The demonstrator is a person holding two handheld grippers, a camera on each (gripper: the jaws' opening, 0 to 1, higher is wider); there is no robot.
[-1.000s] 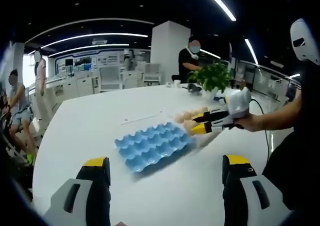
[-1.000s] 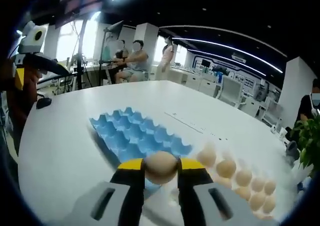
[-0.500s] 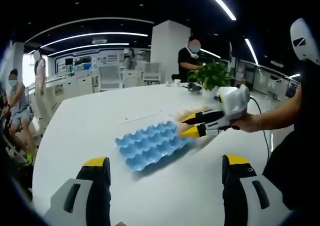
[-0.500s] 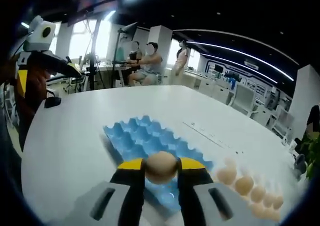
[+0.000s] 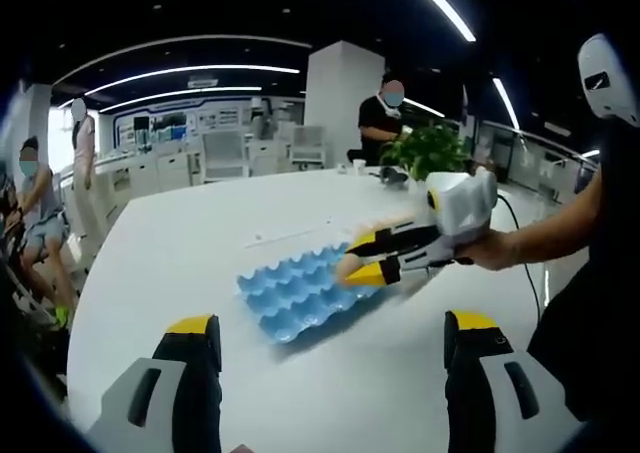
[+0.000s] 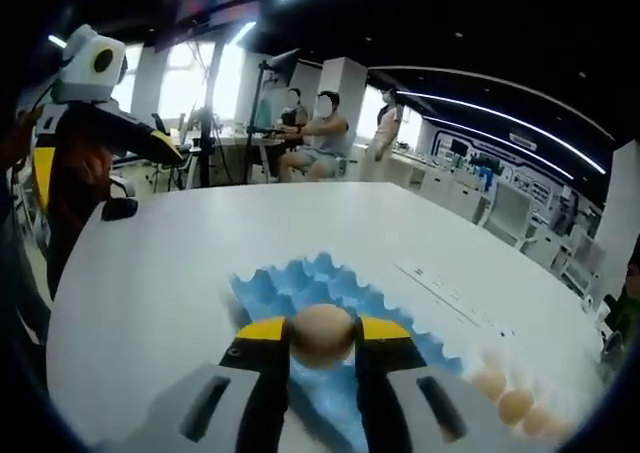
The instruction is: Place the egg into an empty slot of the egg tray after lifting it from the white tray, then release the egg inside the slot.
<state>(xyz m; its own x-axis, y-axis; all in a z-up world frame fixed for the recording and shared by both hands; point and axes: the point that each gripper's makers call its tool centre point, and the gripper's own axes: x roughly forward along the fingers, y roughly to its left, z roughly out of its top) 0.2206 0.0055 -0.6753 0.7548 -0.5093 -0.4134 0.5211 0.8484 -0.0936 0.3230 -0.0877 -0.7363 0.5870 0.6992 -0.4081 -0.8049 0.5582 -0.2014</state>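
The pale brown egg [image 6: 322, 333] is pinched between the yellow-tipped jaws of the right gripper [image 6: 322, 335], held in the air just over the near edge of the blue moulded egg tray [image 6: 330, 293] — that tray is the landmark for everything here. From the left gripper view, the same right gripper [image 5: 365, 256] reaches in over the tray's right-hand side, with the egg [image 5: 349, 264] at its tip above the cups. The tray lies on the white round table [image 6: 160, 273], and every cup that can be seen looks empty, so any slot would serve. Beyond the tray's far right corner a row of other eggs [image 6: 505, 398] sits on what is presumably the white tray, though it is too washed out to tell apart from the table. The left gripper [image 5: 330, 348] hangs well back from the tray with its jaws wide apart, holding nothing. To do this step well, I would judge it best to centre the egg over one cup, lower it straight until it seats — not tilted against a ridge — and only then ease the jaws apart, gently, so the egg neither rolls nor cracks.
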